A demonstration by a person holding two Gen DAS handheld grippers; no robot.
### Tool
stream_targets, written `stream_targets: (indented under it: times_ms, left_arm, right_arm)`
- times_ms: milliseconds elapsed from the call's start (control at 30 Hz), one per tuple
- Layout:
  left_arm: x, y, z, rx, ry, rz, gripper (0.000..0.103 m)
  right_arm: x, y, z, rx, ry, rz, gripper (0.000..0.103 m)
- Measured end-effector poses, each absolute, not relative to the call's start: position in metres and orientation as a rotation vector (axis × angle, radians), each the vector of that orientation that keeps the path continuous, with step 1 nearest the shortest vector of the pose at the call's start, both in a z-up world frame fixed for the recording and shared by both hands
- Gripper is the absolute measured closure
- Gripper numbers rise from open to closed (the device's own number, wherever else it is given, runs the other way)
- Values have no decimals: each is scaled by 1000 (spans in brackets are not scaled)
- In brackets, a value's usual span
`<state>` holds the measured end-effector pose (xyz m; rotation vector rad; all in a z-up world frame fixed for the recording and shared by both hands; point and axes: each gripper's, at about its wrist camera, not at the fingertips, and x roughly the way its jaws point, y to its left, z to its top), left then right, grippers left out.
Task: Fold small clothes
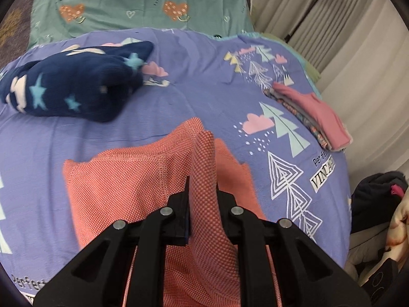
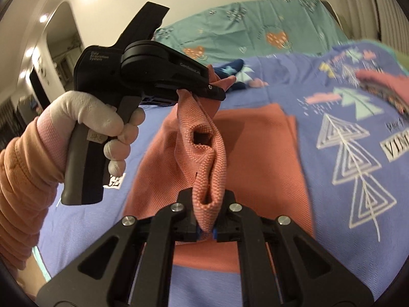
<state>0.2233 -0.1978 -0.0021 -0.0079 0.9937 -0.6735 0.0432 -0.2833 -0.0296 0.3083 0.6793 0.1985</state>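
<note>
Both claws, left [image 1: 202, 192] and right [image 2: 208, 204], pinch the coral garment [image 2: 255, 138] above a purple tree-print bedspread [image 1: 204, 81].

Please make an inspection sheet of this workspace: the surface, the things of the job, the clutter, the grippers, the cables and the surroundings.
Surface: purple printed bedsheet over a bed.
Job's things: coral garment, partly lying flat, one edge lifted by both grippers; folded pink stack near the right edge.
Clutter: navy star-print fleece, bunched at far left; teal pillow behind.
Grippers: left gripper shut on the coral garment; right gripper shut on the same edge.
Cables: nothing seen.
Surroundings: pale curtains at right, dark clothes pile beside the bed.
</note>
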Motion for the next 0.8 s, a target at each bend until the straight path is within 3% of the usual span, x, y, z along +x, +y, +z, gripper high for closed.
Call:
stream_targets:
  times_ms: [800]
  left_arm:
    - [217, -275, -19, 197, 948, -596, 93]
  right_arm:
    - [33, -330, -48, 517, 715, 231, 98]
